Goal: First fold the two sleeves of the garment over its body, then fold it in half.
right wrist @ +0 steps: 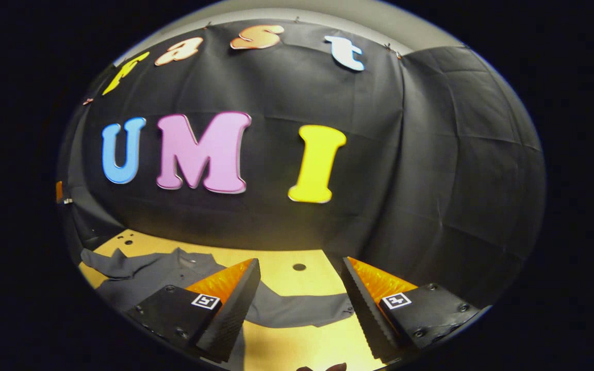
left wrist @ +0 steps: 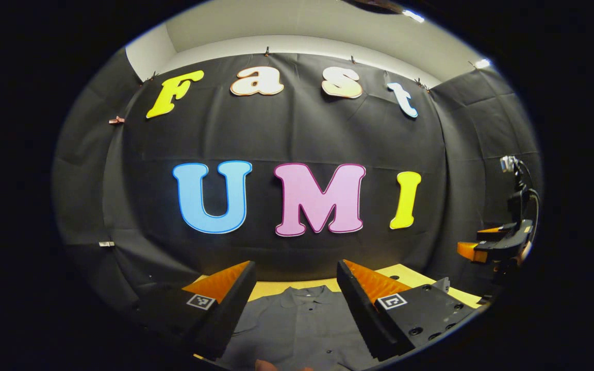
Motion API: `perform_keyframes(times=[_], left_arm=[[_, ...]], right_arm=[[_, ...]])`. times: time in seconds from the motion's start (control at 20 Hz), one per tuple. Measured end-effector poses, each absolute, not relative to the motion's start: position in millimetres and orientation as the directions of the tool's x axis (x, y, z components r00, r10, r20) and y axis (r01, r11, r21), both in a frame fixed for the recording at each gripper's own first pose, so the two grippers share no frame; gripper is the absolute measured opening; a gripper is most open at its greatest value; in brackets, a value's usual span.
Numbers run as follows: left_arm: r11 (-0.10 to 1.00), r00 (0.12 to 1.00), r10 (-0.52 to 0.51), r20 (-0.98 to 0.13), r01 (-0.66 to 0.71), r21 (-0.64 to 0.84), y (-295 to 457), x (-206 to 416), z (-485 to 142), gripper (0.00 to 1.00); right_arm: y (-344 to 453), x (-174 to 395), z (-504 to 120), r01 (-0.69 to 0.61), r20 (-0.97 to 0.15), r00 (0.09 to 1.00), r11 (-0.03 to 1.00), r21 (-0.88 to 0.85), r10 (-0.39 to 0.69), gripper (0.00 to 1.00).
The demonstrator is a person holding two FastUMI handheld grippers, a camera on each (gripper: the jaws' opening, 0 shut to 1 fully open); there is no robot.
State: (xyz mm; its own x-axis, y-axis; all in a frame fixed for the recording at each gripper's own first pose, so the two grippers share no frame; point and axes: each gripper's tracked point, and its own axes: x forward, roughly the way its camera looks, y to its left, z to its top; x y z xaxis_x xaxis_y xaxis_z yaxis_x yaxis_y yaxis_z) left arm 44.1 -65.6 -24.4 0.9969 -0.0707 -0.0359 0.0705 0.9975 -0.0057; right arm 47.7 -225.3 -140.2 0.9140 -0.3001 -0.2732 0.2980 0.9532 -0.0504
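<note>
A dark grey button-up shirt (left wrist: 297,324) lies flat on the yellow wooden table (left wrist: 410,275), collar toward the back wall. My left gripper (left wrist: 297,309) hovers open above its chest, nothing between the fingers. In the left gripper view the right gripper (left wrist: 493,247) hangs in the air at the far right. In the right gripper view the shirt (right wrist: 147,275) spreads to the left, one sleeve (right wrist: 302,309) stretched out sideways toward the right across the table (right wrist: 286,275). My right gripper (right wrist: 299,309) stands open above that sleeve, holding nothing.
The black cloth wall rises close behind the table's far edge. Small holes (right wrist: 299,267) dot the tabletop beyond the sleeve. Bare tabletop lies to the right of the shirt.
</note>
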Motion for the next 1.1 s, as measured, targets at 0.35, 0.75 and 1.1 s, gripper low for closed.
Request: perform_keyframes(times=[0.35, 0.75, 1.1], left_arm=[[0.998, 0.991, -0.056, -0.123, 0.06, 0.025, -102.8, 59.7, -49.5, 0.98], [1.0, 0.976, -0.01, -0.218, 0.01, 0.0, -138.7, 68.7, -72.0, 0.96], [0.997, 0.968, 0.047, -0.245, -0.032, 0.066, -137.6, 65.0, -75.0, 0.96]], right_arm=[[-313.8, 77.6, -265.3, 0.35, -0.461, 0.827, 0.937, -0.027, -0.322, 0.98], [-373.2, 108.4, -390.3, 0.374, -0.616, 0.722, 0.927, -0.036, -0.315, 0.98], [-387.3, 120.0, -459.7, 0.396, -0.714, 0.644, 0.918, 0.003, -0.275, 0.98]])
